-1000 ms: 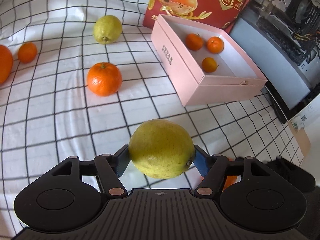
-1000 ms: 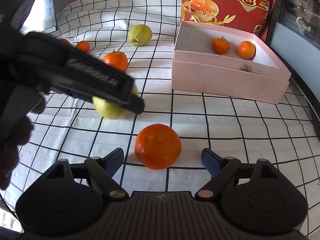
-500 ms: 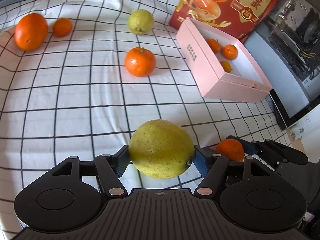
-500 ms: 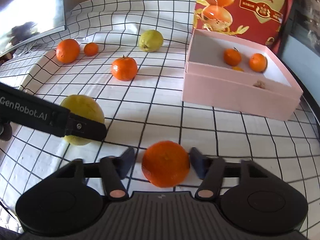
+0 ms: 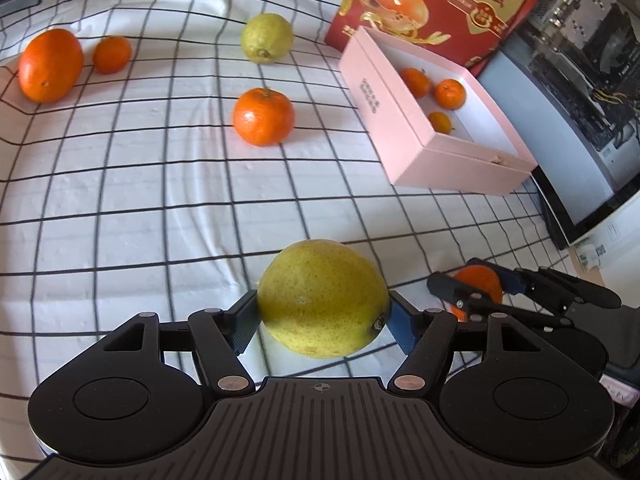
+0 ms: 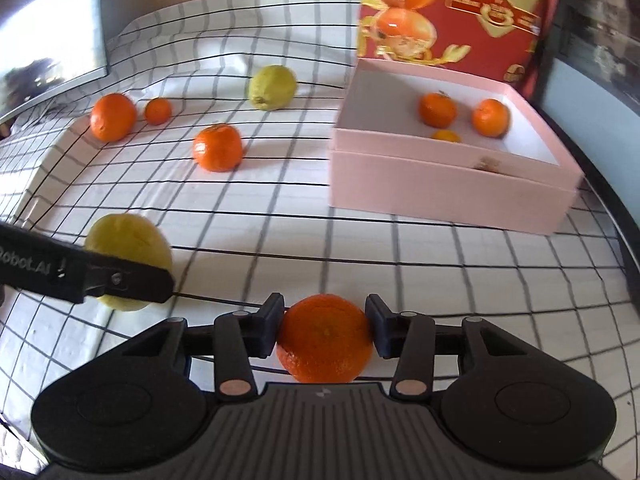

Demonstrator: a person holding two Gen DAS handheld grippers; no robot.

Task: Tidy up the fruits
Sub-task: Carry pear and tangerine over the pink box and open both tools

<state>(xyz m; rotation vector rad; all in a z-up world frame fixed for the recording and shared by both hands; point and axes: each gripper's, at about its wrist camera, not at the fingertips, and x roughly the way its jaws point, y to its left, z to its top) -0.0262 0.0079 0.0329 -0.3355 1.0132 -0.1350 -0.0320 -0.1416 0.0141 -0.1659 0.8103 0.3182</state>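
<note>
Yellow-green skin fills my left tongs point(image 5: 323, 312): both blue pads are pressed against the sides of the large lemon point(image 5: 322, 298), which I carry clear of the checked cloth point(image 5: 160, 208). My right tongs point(image 6: 325, 326) are closing on a mandarin point(image 6: 325, 340); the black pads sit against its two flanks, so I read it as gripped or very nearly so.

Step in hand: the double pick-up. Both fruits are taken at the near end of the surface, and the carry to the pink box point(image 6: 440, 184) has not yet begun.

Where the rest lies:
- Pink box stands open at the far right, in front of the red gift bag point(image 6: 452, 12), with three small oranges point(image 6: 438, 110) inside and most of its floor bare.
- Loose on the cloth: a mid-sized mandarin point(image 5: 263, 117) in the middle, a second lemon point(image 5: 267, 38) behind it, a big orange point(image 5: 50, 65) and a tiny one point(image 5: 112, 54) side by side at far left.

Judgement on the next move: finish the right squeeze, confirm the mandarin does not slip, then lift and carry it forward and to the right over the box's near wall. The lemon is bulky; it should go in a bare corner, away from the small oranges. Release low, one hand at a time, so the two sets of tongs do not foul over the opening.
</note>
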